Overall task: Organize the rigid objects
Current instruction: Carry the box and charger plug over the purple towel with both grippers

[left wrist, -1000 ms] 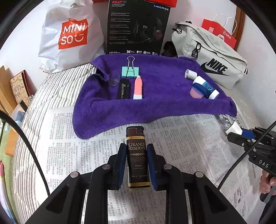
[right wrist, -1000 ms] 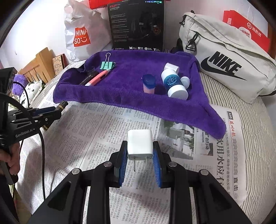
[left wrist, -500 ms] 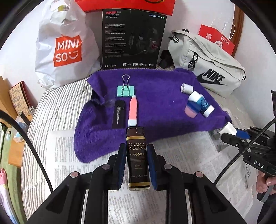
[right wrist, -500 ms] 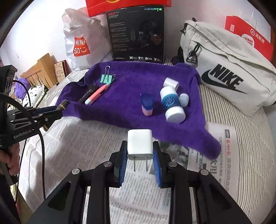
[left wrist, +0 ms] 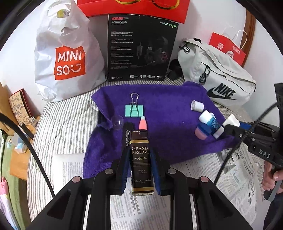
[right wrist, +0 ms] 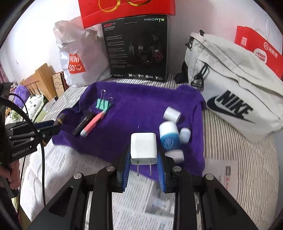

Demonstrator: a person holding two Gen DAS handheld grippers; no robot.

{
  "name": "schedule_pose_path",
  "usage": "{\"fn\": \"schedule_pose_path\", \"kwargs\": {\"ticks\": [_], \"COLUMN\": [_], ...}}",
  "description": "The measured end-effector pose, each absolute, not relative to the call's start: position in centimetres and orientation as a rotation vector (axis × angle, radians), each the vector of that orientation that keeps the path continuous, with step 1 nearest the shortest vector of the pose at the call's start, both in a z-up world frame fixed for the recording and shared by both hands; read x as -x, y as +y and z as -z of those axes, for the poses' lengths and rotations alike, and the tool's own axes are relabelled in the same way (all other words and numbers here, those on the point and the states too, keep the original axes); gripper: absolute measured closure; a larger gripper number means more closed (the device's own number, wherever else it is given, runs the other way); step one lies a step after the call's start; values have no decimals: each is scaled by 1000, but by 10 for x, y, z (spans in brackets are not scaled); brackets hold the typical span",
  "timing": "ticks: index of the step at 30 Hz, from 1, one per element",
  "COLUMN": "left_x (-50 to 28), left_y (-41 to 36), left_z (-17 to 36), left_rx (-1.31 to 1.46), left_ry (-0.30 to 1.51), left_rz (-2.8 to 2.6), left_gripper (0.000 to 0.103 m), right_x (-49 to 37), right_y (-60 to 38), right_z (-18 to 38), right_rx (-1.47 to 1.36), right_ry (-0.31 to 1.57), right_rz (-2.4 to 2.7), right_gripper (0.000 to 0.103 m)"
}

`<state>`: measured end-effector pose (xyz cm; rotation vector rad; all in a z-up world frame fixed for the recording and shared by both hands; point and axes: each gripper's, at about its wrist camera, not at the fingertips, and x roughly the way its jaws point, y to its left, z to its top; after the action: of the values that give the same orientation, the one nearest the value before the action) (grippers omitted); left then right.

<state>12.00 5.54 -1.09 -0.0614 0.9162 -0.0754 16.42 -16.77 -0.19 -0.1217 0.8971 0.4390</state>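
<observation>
The lighter [left wrist: 141,163] hides the pink pen's [left wrist: 143,124] lower half; newspaper [right wrist: 152,203] print at 6 o'clock is blurred; red box [right wrist: 127,10] cut off at 12.

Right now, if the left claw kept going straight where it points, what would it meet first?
Probably the pink pen on the purple towel, just past the held lighter; the black pen lies close beside it. Depth is unclear.

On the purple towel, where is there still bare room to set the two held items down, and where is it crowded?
The middle of the purple towel is bare, between the pink pen on one side and the white-and-blue bottles on the other. The back strip toward the black box is free too. Both item clusters are crowded.
</observation>
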Motion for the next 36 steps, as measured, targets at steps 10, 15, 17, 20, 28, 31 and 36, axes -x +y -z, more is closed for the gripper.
{"fn": "schedule_pose_path", "kwargs": {"ticks": [10, 15, 17, 20, 28, 31, 36], "left_x": [-152, -164, -167, -172, -175, -175, -175], "left_y": [58, 57, 58, 60, 66, 67, 66], "left_z": [22, 28, 29, 31, 32, 32, 33], "left_rx": [63, 63, 67, 73, 85, 82, 84], "left_ry": [945, 956, 958, 959, 959, 962, 964], "left_rz": [78, 83, 85, 84, 85, 85, 95], "left_gripper": [80, 80, 80, 80, 80, 80, 80], "right_x": [-220, -244, -249, -254, -265, -268, -270], "right_y": [-151, -144, -141, -133, -115, -111, -111], "right_z": [15, 31, 36, 43, 60, 65, 74], "right_rx": [126, 131, 139, 161, 222, 227, 231], "right_ry": [930, 966, 977, 992, 1042, 1055, 1065], "right_rz": [-422, -422, -425, -433, -436, -441, -447], "right_gripper": [75, 75, 75, 75, 75, 75, 75]}}
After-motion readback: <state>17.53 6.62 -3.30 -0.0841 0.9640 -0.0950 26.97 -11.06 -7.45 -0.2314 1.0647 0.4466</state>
